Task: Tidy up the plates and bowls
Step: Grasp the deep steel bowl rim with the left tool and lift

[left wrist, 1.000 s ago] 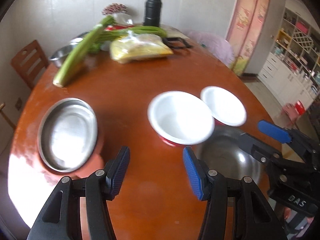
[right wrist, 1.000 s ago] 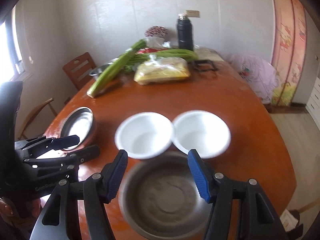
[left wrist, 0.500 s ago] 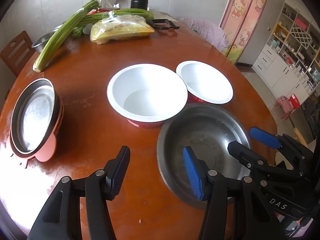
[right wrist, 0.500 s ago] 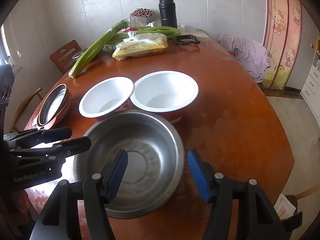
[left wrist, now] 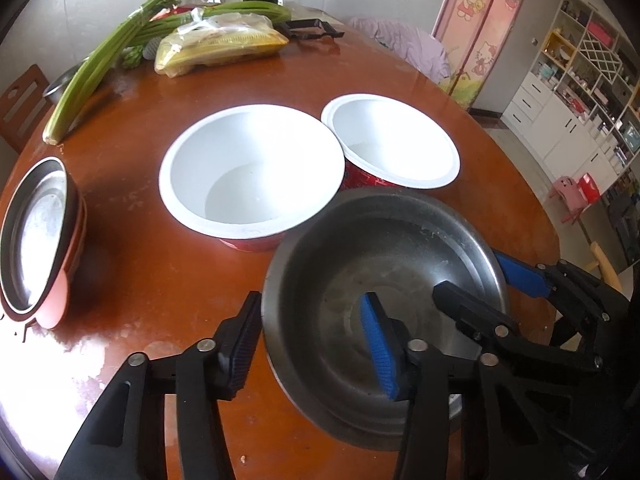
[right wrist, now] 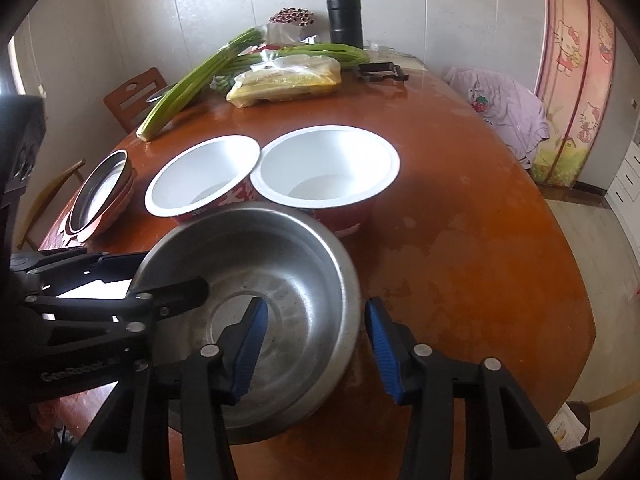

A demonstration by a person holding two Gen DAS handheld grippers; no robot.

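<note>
A wide steel bowl [left wrist: 400,248] [right wrist: 280,256] sits at the near edge of the round wooden table [left wrist: 140,280]. My left gripper [left wrist: 310,308] [right wrist: 172,270] straddles its left rim, one finger outside and one inside, with its jaws closing. My right gripper [right wrist: 316,306] [left wrist: 468,272] straddles the opposite rim and is shut on it. Just behind stand two white bowls with red outsides, the left one [left wrist: 252,176] [right wrist: 204,172] and the right one [left wrist: 392,140] [right wrist: 328,164]. A steel plate stacked on a pink plate [left wrist: 36,240] [right wrist: 104,196] lies at the left.
At the far side lie long celery stalks [left wrist: 104,64], a bagged yellow bundle [left wrist: 220,44], a black flask [right wrist: 346,12] and a black frame [right wrist: 380,72]. A wooden chair [right wrist: 132,92] stands at the left. A purple cloth [right wrist: 504,108] hangs at the right.
Both grippers have come down and forward onto the steel bowl. Each now has a rim between its fingers, and both pairs of jaws have narrowed. The bowls and plates stay where they were.
</note>
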